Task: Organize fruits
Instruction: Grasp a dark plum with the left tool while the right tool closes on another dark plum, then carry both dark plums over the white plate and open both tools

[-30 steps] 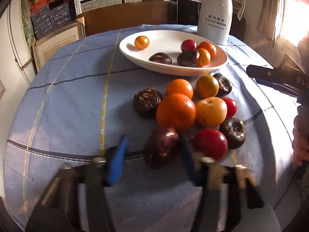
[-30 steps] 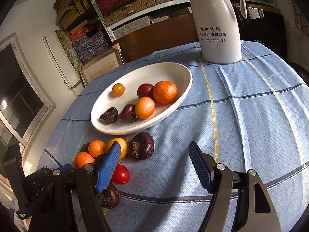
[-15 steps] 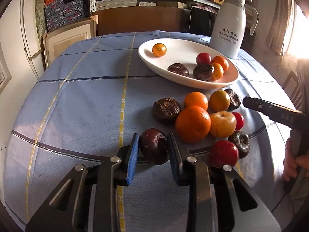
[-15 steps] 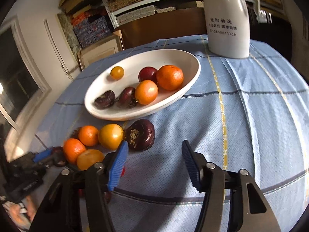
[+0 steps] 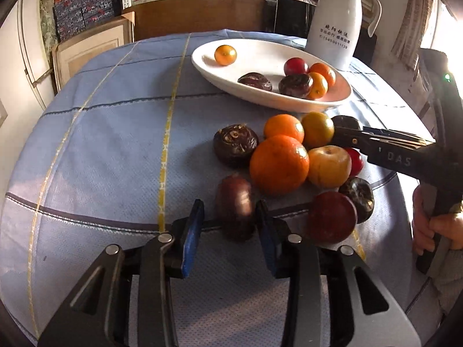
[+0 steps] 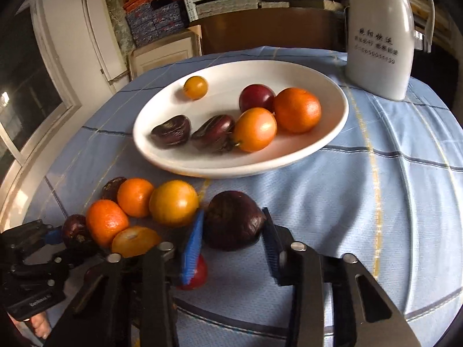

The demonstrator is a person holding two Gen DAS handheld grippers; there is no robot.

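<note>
On the blue cloth a pile of loose fruit lies in front of a white plate that holds several fruits. My left gripper has a dark purple fruit between its blue pads. Its jaws are opening and a gap shows at the left pad. My right gripper is closing on another dark purple fruit next to the plate, and both pads touch it. In the left wrist view the right gripper reaches in from the right. A big orange sits mid-pile.
A white jug stands behind the plate. A red fruit lies just right of my left gripper, and a wrinkled dark fruit lies beyond it. A hand holds the right gripper's handle. Shelves and boxes fill the background.
The left jaws closed on the dark fruit, then widened again. The right gripper moved down toward the dark fruit by the plate and its jaws narrowed around it.
</note>
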